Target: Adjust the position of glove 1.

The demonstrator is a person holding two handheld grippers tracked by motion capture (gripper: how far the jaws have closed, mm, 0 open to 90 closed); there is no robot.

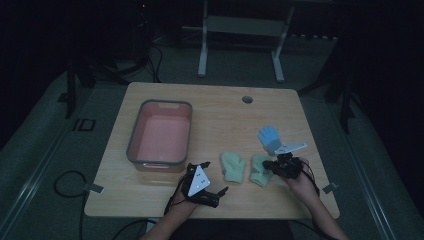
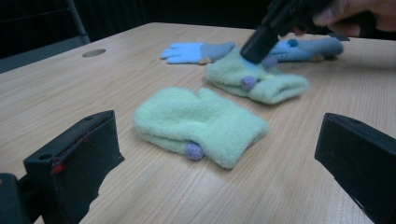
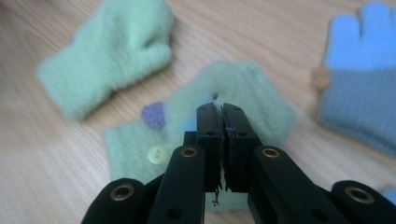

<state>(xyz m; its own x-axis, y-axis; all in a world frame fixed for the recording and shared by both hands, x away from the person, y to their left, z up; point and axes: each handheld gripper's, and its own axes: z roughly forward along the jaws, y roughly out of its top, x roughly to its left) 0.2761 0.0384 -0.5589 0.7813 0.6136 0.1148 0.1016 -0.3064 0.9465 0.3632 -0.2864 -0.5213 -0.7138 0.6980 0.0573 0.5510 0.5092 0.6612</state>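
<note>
A: Near edge first. Left gripper [image 1: 216, 192] sits low on the table [image 1: 220, 107] by the front edge, jaws spread wide, nothing between them. In the left gripper view the two black jaws stand far apart with bare wood in the gap.

B: And just ahead of it?

A: The near green mitten [image 2: 201, 123], lying flat on the table, cuff toward the right in that view, a small purple dot on its edge. Untouched. From above it's the left one of the green pair [image 1: 233, 166].

B: Right gripper?

A: Right gripper [image 1: 270, 165] is down on the second green mitten [image 1: 260, 170], just right of the first. In the right gripper view the jaws are pressed together [image 3: 222, 109] on top of that mitten [image 3: 252, 93]. A bit of fabric seems to be pinched between them, but the jaw tips hide the contact, so call it closed against the mitten. A purple patch and a pale button show on the cuff.

B: Are the mittens touching?

A: No, side by side, a narrow gap.

B: Further back?

A: Blue glove [image 1: 269, 136] behind the right gripper, fingers pointing away; the left gripper view shows a second blue glove [image 2: 308, 46] beside it, partly hidden by the right hand [image 2: 359, 14]. Left and farther back, a grey-rimmed bin [image 1: 135, 132] with a pink inside.
</note>
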